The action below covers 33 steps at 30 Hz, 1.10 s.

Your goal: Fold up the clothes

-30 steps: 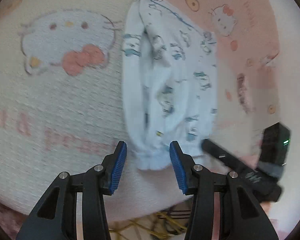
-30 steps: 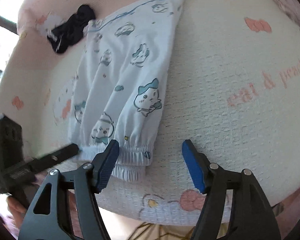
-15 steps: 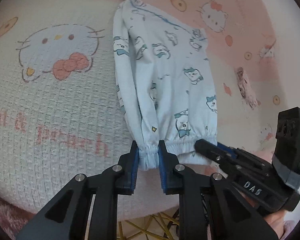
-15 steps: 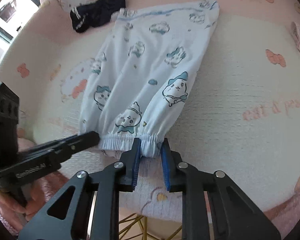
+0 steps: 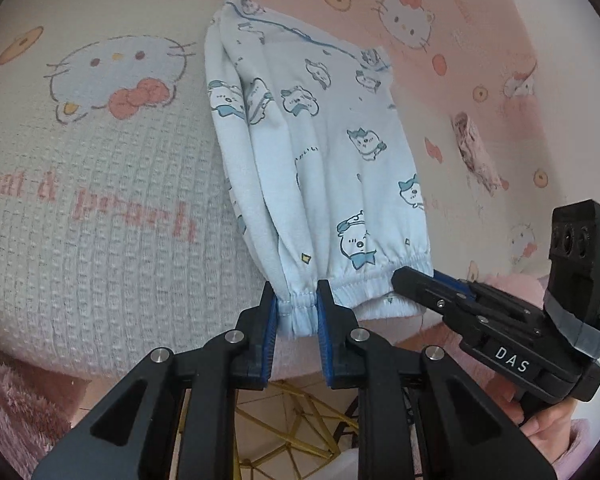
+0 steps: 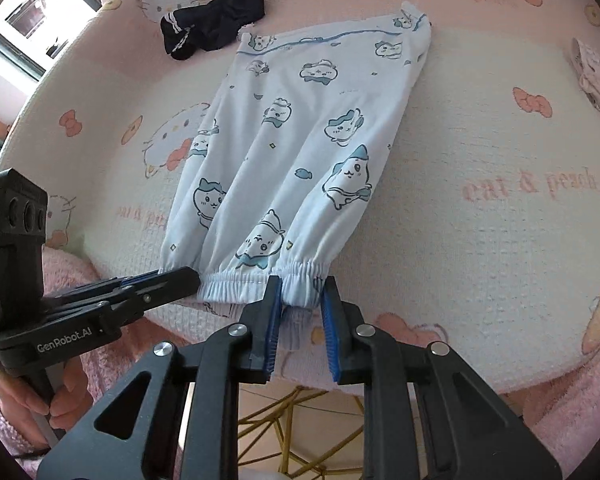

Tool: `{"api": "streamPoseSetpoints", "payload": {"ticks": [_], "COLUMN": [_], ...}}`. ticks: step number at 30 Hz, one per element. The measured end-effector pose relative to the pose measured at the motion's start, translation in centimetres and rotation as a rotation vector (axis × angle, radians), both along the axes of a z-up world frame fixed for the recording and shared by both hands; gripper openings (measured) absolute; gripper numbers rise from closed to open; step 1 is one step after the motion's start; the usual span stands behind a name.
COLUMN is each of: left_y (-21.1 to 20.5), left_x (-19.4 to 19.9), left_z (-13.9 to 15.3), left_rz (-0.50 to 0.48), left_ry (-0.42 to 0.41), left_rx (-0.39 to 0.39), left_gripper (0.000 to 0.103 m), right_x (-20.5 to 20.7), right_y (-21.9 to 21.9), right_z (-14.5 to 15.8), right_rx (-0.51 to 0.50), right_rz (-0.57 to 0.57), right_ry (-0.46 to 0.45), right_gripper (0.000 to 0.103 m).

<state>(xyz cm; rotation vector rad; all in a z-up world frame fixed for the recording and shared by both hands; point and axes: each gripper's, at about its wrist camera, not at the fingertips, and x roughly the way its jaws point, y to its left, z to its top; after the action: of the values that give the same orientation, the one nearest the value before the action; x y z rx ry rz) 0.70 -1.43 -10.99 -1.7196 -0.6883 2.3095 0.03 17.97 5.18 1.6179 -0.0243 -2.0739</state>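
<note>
Two grippers, left gripper (image 5: 297, 308) and right gripper (image 6: 300, 304), jaws clamping the trousers' (image 6: 300, 152) cuffs; waistband points away.

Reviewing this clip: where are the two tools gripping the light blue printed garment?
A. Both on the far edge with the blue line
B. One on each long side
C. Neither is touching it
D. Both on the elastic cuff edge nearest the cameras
D: the left tool and right tool each pinch the gathered elastic hem of the light blue garment at its near edge.
</note>
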Motion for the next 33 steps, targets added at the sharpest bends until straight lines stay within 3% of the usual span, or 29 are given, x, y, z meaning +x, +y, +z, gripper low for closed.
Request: {"api": "streamPoseSetpoints", "payload": {"ticks": [8, 12, 14, 18, 23, 26, 29, 33], "left_y": [0.9, -0.7, -2.0, -3.1, -1.7, -2.5, -3.9, -4.0], "left_x": [0.9, 1.0, 1.1, -0.4, -4.6, -6.0, -6.5, -6.4], "left_z": [-0.9, -1.4, -0.3, 2.4, 2.5, 2.0, 1.7, 0.4], "left_rz": [-0.031, 0.019, 0.055, 0.06, -0.004, 0.046, 0.086, 0.02], "left_ry": [-0.063, -0.125, -0.089, 0.031, 0.075, 0.061, 0.082, 0.075], "left_rx": [-0.027, 0.001, -0.013, -0.059, -0.05, -0.049, 0.007, 0.075], "left_gripper": [0.02, 0.033, 0.034, 0.034, 0.034, 0.034, 0.034, 0.034], "right_x": [1.1, 1.3, 1.3, 0.2, -2.7, -3.3, -3.5, -3.6], "right_y": [-0.8, -1.1, -1.0, -0.4, -0.3, -0.3, -1.0, 0.0], "right_z": [-1.1, -1.6, -1.2, 1.7, 0.0, -1.9, -2.5, -2.8], "right_rx": [0.072, 0.132, 0.164, 0.172, 0.04, 0.04, 0.081, 0.113], "right_rz": [0.029, 0.041, 0.049, 0.039, -0.042, -0.057, -0.026, -0.019], "right_ry": [-0.013, -0.018, 0.005, 0.154, 0.086, 0.022, 0.03, 0.063], "right_gripper": [0.02, 0.025, 0.035, 0.039, 0.04, 0.04, 0.04, 0.04]}}
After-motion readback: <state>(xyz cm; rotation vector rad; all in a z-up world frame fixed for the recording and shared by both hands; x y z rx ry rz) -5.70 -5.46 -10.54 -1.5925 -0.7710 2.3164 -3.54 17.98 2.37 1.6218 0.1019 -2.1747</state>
